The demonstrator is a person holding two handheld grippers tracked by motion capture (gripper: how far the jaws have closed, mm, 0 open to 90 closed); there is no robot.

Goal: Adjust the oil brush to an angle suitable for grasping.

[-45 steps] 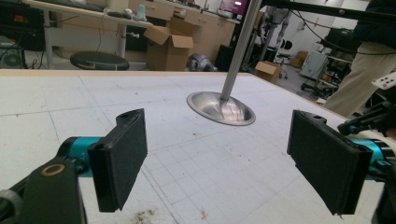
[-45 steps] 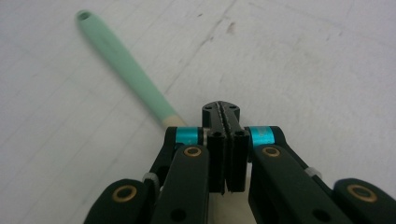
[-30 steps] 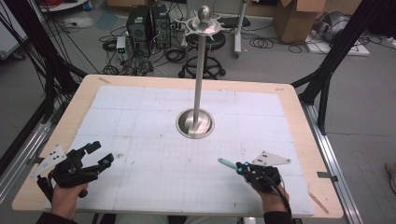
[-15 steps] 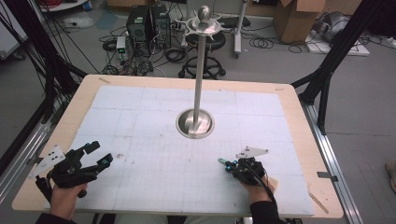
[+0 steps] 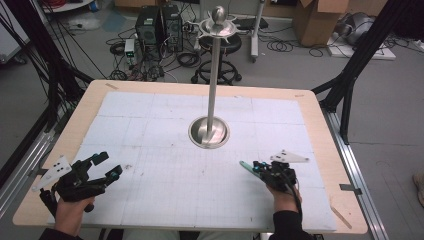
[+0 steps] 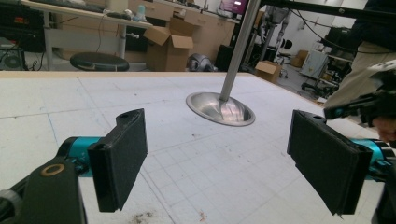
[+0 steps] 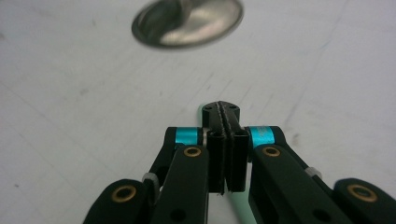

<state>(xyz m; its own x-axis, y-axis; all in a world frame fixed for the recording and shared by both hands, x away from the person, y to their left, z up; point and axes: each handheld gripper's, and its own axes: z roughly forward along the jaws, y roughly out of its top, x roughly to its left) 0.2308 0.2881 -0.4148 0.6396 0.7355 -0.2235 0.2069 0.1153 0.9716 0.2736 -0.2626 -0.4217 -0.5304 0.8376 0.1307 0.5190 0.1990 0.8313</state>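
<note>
One gridded table, boxes (cardboard) behind

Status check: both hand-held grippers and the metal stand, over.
Left hand-held gripper open, empty. Right hand-held gripper shut, nothing visibly between pads. Metal stand upright mid-table, untouched. Nothing in the way.

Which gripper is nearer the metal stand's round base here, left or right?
Right. The right gripper, jaws shut, sits just in front of and to the right of the stand base. The left gripper, jaws open, is farther off at the table's front-left corner.
</note>
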